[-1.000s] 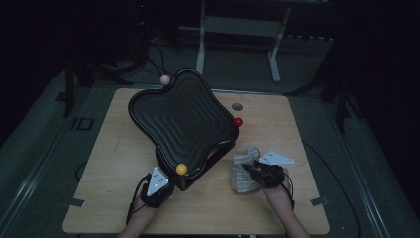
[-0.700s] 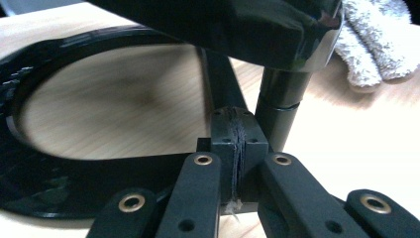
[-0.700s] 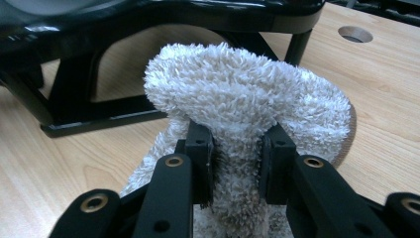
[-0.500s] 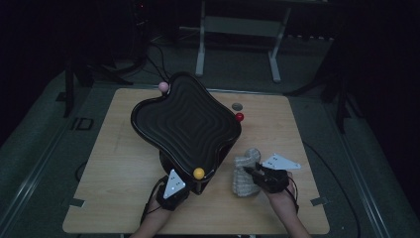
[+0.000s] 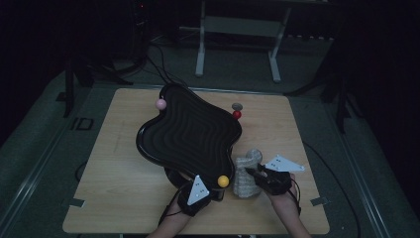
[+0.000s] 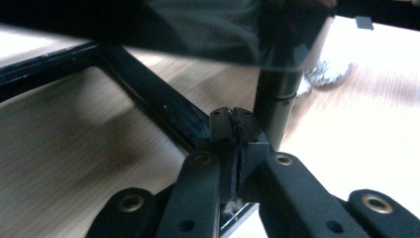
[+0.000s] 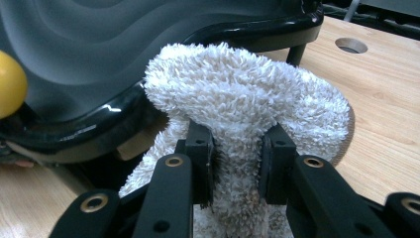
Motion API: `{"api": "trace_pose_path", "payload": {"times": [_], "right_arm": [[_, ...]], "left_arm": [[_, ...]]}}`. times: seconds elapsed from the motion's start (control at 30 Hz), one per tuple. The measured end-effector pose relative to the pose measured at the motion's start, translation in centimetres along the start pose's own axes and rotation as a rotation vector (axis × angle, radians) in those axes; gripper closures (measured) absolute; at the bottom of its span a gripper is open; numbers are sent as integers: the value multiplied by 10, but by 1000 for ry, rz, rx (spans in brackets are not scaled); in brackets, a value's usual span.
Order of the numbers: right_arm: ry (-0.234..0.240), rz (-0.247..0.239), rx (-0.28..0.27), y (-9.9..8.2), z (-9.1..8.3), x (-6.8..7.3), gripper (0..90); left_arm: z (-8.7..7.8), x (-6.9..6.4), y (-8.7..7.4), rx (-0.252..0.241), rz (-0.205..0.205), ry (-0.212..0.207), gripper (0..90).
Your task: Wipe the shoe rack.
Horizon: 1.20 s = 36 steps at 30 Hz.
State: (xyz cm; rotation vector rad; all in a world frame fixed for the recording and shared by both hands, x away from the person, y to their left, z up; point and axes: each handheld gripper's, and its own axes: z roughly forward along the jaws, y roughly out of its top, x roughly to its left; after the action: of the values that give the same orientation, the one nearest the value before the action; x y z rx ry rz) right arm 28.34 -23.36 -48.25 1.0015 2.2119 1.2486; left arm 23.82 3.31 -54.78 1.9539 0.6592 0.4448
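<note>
A black wavy tray [image 5: 188, 134] stands on a dark frame over the wooden table [image 5: 114, 173]. A yellow ball [image 5: 223, 181] sits at its near rim, a pink ball [image 5: 160, 104] at its far left rim and a red ball [image 5: 237, 114] at its far right. My left gripper [image 5: 210, 191] is under the tray's near edge; in the left gripper view it [image 6: 233, 121] is shut, pads together, against the frame's black bar [image 6: 148, 89] beside an upright post [image 6: 275, 99]. My right gripper [image 7: 236, 163] is shut on a fluffy white towel [image 7: 247, 89] bunched beside the tray [image 7: 124, 29].
A round grey hole [image 5: 237, 106] lies in the tabletop just behind the red ball. Bare wood stretches left of the tray and along the right side. Dark floor, cables and a metal stand [image 5: 200, 49] lie beyond the table's far edge.
The left gripper moved right along the near edge, and the tray swung with it: the yellow ball went right toward the towel, the pink ball came nearer. The right gripper stayed put.
</note>
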Motion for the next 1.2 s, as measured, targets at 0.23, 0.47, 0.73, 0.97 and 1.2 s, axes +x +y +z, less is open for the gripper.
{"api": "trace_pose_path", "payload": {"times": [0.23, 0.47, 0.73, 0.97, 1.2], "right_arm": [[-2, -3, -18, 2, -9, 0, 716], [13, -28, -51, 9, -22, 11, 716], [55, -39, -95, 15, -48, 28, 715], [134, -70, -124, 24, -55, 50, 712], [113, -108, -129, 36, -35, 62, 648]], "left_arm": [[-34, 6, -12, 5, -21, 16, 613], [-76, 52, -35, -27, -131, 133, 509], [-91, 129, -45, -90, -156, 265, 477], [-67, 171, -38, -129, -180, 286, 476], [-44, 190, -26, -184, -215, 283, 476]]}}
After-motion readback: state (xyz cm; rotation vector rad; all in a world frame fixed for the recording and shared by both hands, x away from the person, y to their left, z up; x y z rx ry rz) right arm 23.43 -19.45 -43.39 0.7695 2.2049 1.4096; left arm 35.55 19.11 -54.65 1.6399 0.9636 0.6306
